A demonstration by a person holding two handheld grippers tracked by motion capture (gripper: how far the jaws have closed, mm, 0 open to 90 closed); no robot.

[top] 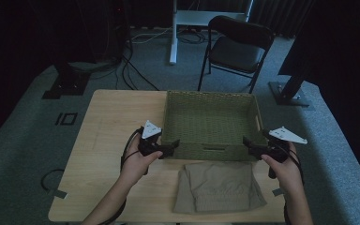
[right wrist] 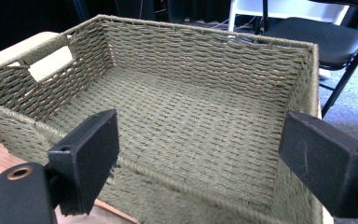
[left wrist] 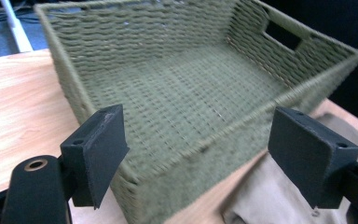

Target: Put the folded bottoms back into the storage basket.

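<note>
A green woven basket (top: 211, 96) stands empty at the back middle of the wooden table (top: 112, 117). In front of it lies a folded khaki garment (top: 218, 187). My left gripper (top: 172, 146) is at the basket's front left corner, open. In the left gripper view the gripper (left wrist: 205, 140) has that corner of the basket (left wrist: 144, 32) between its jaws, and the pads stand clear of the weave. My right gripper (top: 248, 145) is at the front right corner, also open. In the right gripper view the gripper (right wrist: 200, 154) straddles the basket's (right wrist: 205, 51) near wall, with no pad pressing on it.
A black folding chair (top: 236, 47) stands on the carpet behind the table, with a white desk leg (top: 172, 33) and cables beyond it. The khaki garment (left wrist: 270, 196) lies just under the left gripper's right jaw. Bare tabletop extends to the left of the basket.
</note>
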